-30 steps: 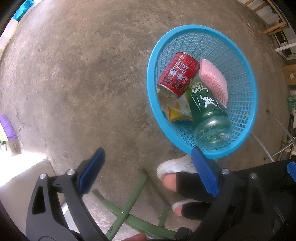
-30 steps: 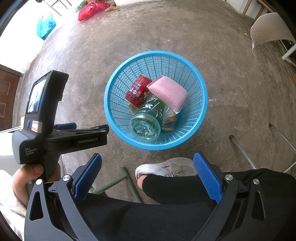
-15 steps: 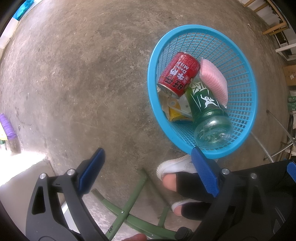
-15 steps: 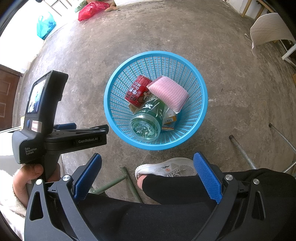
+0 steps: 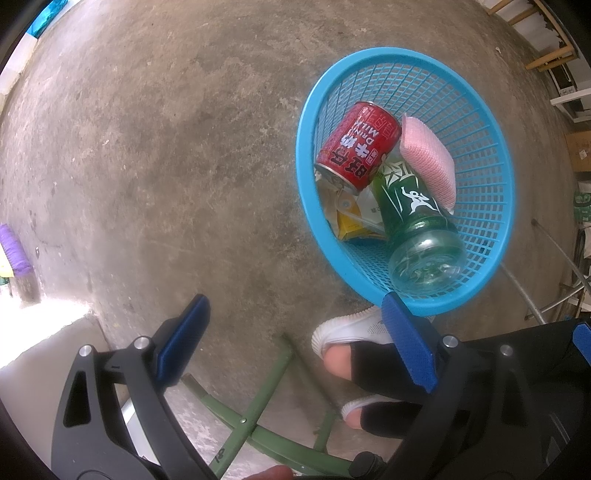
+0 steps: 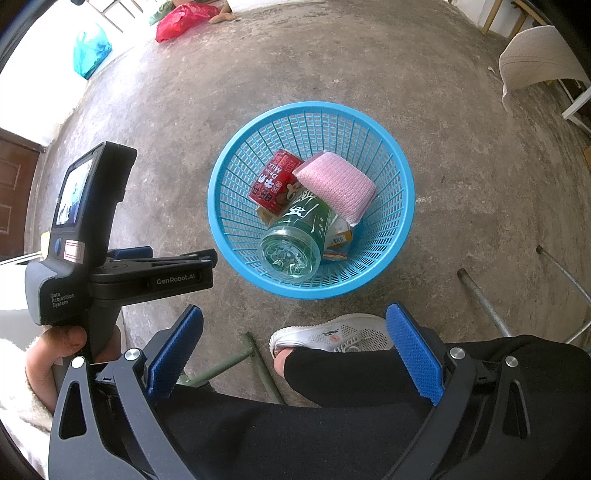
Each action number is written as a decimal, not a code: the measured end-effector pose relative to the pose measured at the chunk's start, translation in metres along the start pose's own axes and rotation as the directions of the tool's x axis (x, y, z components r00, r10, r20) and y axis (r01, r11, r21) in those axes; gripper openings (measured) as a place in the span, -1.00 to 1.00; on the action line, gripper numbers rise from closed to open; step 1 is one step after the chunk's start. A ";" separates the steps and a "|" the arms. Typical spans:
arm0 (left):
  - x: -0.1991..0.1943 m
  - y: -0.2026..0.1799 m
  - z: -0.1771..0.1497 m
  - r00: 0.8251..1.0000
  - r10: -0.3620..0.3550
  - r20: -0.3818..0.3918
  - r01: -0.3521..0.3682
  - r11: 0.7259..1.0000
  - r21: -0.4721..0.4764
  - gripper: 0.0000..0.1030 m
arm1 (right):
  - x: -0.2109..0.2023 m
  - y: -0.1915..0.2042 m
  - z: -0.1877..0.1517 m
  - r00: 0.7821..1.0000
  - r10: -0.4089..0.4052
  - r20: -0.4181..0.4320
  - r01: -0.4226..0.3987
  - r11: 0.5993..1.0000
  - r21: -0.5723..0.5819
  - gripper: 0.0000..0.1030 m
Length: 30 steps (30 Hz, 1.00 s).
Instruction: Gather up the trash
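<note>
A blue mesh basket stands on the concrete floor. In it lie a red milk can, a green plastic bottle, a pink sponge and a yellow carton, partly hidden under the bottle. My left gripper is open and empty, held above the floor to the basket's near left; its body also shows in the right wrist view. My right gripper is open and empty, above the person's leg, just this side of the basket.
The person's white shoe and black trouser leg are just below the basket. A green metal frame lies underfoot. Metal poles are at the right. Red and teal bags lie far back left; a chair stands far right.
</note>
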<state>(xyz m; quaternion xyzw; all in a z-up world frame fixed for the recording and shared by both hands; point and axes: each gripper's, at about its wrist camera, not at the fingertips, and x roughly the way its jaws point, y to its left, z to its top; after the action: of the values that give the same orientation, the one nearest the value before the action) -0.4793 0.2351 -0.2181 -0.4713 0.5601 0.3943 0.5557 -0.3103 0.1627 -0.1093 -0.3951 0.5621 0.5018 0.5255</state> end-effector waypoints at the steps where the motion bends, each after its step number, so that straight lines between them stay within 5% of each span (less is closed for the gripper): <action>1: 0.000 0.000 0.001 1.000 0.000 -0.002 0.000 1.000 -0.001 0.74 | 0.000 0.000 0.000 1.000 0.000 0.000 0.000 1.000 0.000 0.87; 30: 0.001 0.002 0.002 1.000 -0.005 -0.015 0.005 1.000 -0.010 0.74 | 0.001 0.000 0.000 1.000 0.001 0.001 -0.001 1.000 0.000 0.87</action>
<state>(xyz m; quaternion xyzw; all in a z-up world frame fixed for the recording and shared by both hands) -0.4804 0.2378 -0.2193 -0.4785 0.5611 0.3920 0.5500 -0.3107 0.1626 -0.1098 -0.3946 0.5622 0.5021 0.5254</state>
